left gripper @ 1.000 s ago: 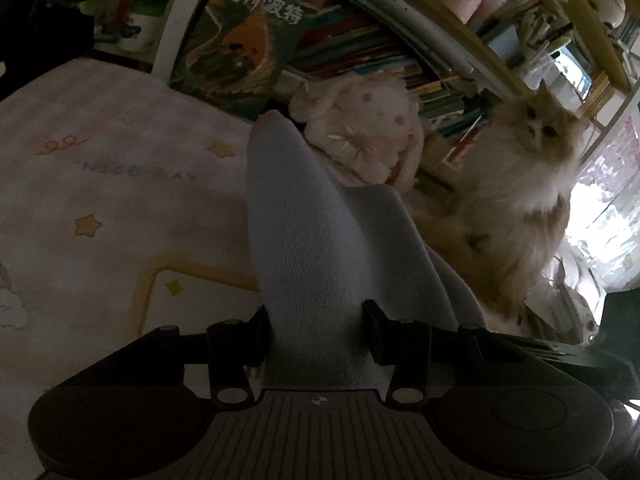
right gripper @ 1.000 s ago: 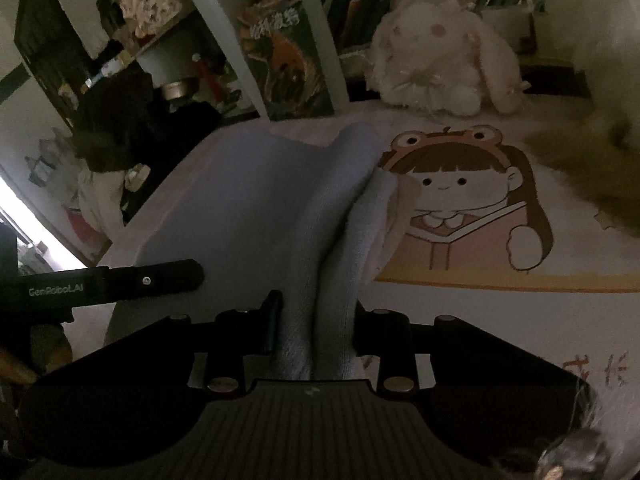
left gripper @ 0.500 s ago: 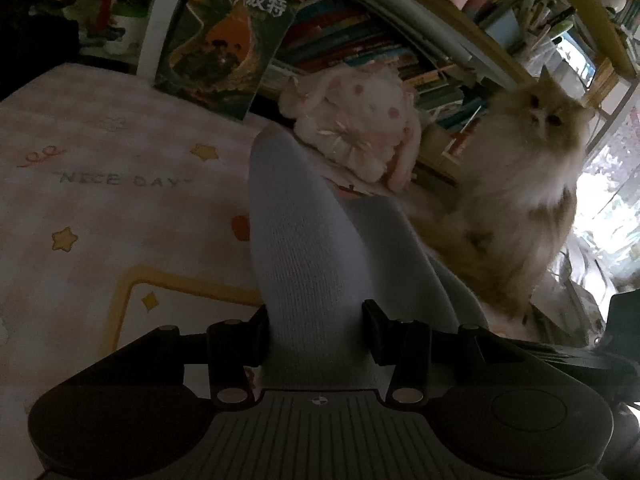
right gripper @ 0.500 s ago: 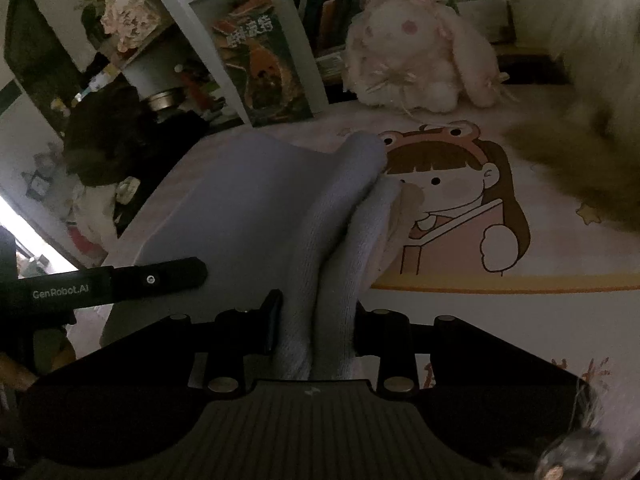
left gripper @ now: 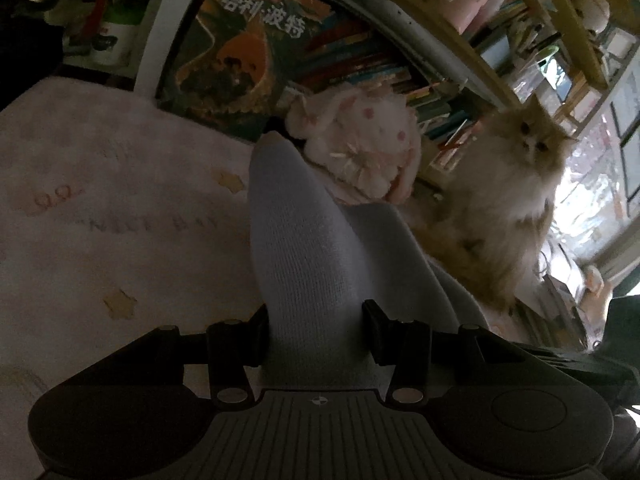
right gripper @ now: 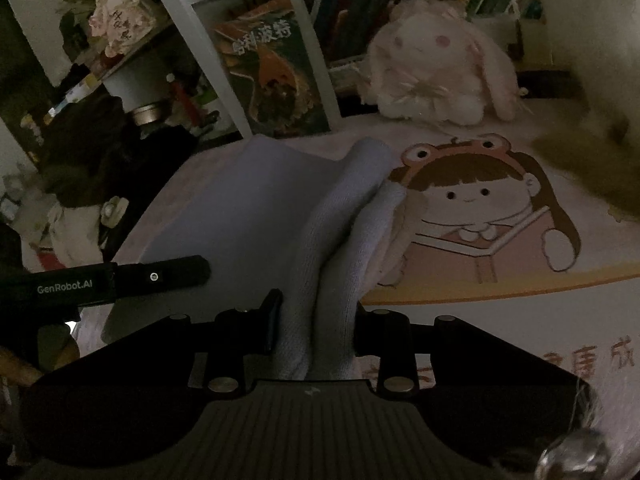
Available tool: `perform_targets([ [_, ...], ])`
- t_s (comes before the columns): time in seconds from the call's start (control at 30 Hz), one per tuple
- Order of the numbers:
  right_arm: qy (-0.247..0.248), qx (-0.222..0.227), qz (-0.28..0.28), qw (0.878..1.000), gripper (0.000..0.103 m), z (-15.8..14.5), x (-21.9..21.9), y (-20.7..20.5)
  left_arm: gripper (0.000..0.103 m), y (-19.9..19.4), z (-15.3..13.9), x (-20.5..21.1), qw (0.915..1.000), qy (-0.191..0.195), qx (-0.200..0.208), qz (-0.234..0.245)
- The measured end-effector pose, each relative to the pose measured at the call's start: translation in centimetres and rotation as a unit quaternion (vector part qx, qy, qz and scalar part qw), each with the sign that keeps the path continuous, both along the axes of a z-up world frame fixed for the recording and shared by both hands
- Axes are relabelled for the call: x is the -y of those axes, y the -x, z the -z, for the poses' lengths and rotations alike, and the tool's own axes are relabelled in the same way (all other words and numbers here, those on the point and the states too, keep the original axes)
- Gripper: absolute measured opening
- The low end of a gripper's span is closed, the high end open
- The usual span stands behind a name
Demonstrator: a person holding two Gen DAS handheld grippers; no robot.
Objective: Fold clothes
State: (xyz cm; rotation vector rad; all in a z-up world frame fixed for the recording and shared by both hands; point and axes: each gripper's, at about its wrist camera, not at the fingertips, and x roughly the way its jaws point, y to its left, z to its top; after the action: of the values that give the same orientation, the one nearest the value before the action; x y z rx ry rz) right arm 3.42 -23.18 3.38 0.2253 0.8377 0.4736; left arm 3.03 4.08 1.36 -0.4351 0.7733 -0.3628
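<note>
A pale blue-grey knit garment (right gripper: 240, 208) lies spread on a pink cartoon blanket (right gripper: 500, 312). My right gripper (right gripper: 316, 320) is shut on a bunched fold of it, which rises between the jaws toward the frog-hat girl print. In the left wrist view my left gripper (left gripper: 316, 324) is shut on another thick fold of the garment (left gripper: 296, 240), which stands up in a ridge ahead of the jaws. One finger of the left gripper (right gripper: 160, 276) shows at the left of the right wrist view, over the flat part of the cloth.
A fluffy cat (left gripper: 516, 200) sits at the blanket's right side, close to the garment. A pink plush rabbit (right gripper: 436, 68) leans against the bookshelf (left gripper: 400, 60) at the back, beside a large upright book (right gripper: 276, 68). Dark clutter (right gripper: 80, 152) fills the left.
Both grippers have shifted sideways across the blanket with the cloth still in them; the rabbit, book and cat sit differently in both views. The grips have not changed.
</note>
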Motion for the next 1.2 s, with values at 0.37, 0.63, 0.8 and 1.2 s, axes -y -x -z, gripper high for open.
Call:
perform_targets([
  [0.37,0.033,0.032,0.003,0.999,0.030,-1.2,-5.7,-4.0,0.045,-5.5,0.6,-4.8,0.9994,0.034,0.008,0.004],
  [0.63,0.051,0.034,-0.009,0.998,0.030,-0.5,-6.9,-10.1,0.045,-10.6,2.1,-5.6,0.9990,0.042,0.007,-0.013],
  [0.8,0.051,0.029,-0.016,0.998,0.030,0.6,-7.1,-13.8,0.045,-13.5,2.9,-5.4,0.9990,0.035,0.008,-0.028],
  [1.2,0.068,-0.001,-0.010,0.998,0.030,2.6,-6.9,-20.0,0.046,-18.3,4.4,-3.3,0.9990,0.006,-0.030,-0.034],
])
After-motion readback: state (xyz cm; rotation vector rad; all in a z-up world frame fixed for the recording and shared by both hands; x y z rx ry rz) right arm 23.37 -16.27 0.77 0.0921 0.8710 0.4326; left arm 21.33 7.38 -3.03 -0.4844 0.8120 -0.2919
